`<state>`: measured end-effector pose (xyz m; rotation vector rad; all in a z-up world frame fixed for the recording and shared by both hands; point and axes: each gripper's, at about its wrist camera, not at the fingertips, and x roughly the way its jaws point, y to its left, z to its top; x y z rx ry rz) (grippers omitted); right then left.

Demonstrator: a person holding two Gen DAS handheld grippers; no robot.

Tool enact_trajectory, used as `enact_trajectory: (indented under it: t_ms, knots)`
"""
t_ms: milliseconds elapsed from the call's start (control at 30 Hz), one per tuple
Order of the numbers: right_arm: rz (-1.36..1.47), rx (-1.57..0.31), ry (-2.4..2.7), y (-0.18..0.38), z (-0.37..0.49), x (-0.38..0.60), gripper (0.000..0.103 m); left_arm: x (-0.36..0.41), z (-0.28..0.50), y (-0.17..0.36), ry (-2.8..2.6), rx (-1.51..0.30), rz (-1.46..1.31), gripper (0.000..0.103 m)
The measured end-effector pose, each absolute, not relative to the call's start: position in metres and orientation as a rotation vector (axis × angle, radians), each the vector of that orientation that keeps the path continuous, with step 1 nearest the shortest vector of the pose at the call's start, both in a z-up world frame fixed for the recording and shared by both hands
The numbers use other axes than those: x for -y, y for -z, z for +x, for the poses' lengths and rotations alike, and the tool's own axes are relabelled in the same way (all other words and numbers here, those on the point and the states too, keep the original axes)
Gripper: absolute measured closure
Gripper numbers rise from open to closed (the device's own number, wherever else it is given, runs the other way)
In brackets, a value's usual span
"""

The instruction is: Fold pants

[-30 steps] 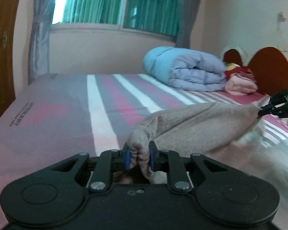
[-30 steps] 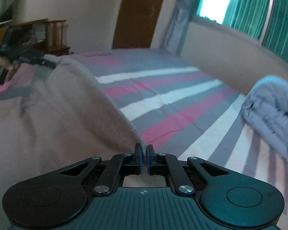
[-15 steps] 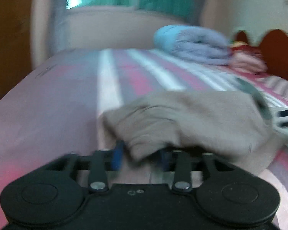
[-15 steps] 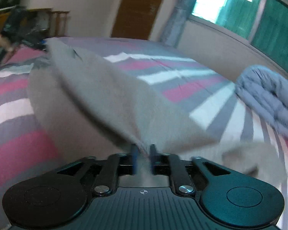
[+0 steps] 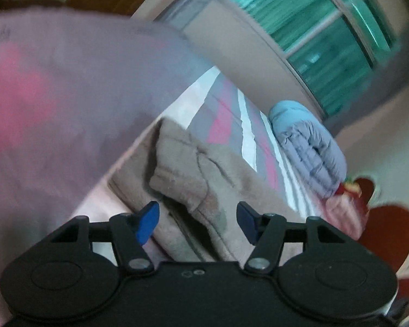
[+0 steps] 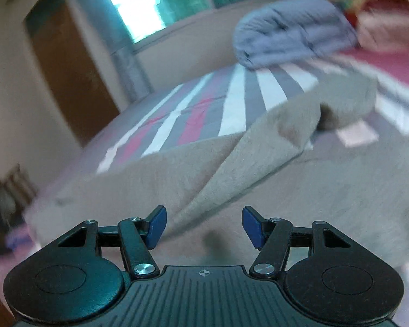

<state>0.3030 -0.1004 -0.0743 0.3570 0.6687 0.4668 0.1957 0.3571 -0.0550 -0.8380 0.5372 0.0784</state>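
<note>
Pants (image 5: 204,179) lie on the striped bed (image 6: 231,100), a tan fleecy pair with one part folded over another, so a ridge of doubled cloth runs across the right wrist view (image 6: 259,147). Both grippers sit low over the cloth. The left gripper (image 5: 197,222) has its jaws opening, the blue pads standing clear on either side of a rumpled edge that lies between them without being pinched. The right gripper (image 6: 204,224) is opening too, with a fold edge between its pads and nothing clamped.

The fold looks laid but not tidy. The main risk, as I judge it, is a pad snagging the fleece as a gripper pulls away, dragging the top layer off and undoing the fold. The bulge at the far end of the folded part (image 6: 349,100) may also spring back; blur there makes it hard to tell how flat it sits. A rolled blue quilt (image 5: 310,147) lies well apart.
</note>
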Motion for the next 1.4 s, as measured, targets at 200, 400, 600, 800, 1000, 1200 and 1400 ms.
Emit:
enact_trajectory:
  t_ms: [200,400,600,800,1000,1200,1400]
  knots:
    - [0.524,-0.854,-0.405,0.089,0.354,0.096,0.041,-0.379,0.212,0.070,-0.142,-0.542,-0.951,0.064]
    - [0.536,-0.874,-0.383,0.091,0.374,0.103,0.096,-0.380,0.232,0.043,-0.118,-0.538,-0.844,0.096]
    - [0.541,-0.682,-0.531,0.052,0.308,0.124,0.097,-0.405,0.215,0.039,-0.047,-0.501,-0.808,0.096]
    - [0.519,-0.854,-0.471,0.122,0.286,0.125,0.097,-0.401,0.189,0.080,-0.109,-0.535,-0.889,0.065]
    - [0.519,-0.837,-0.478,0.110,0.283,0.133,0.091,-0.393,0.187,0.075,-0.096,-0.519,-0.878,0.072]
    - [0.532,-0.895,-0.440,0.095,0.306,0.114,0.097,-0.389,0.221,0.049,-0.096,-0.589,-0.752,0.093]
    - [0.547,-0.576,-0.502,0.046,0.271,0.131,0.097,-0.387,0.211,0.021,0.013,-0.379,-0.672,0.094]
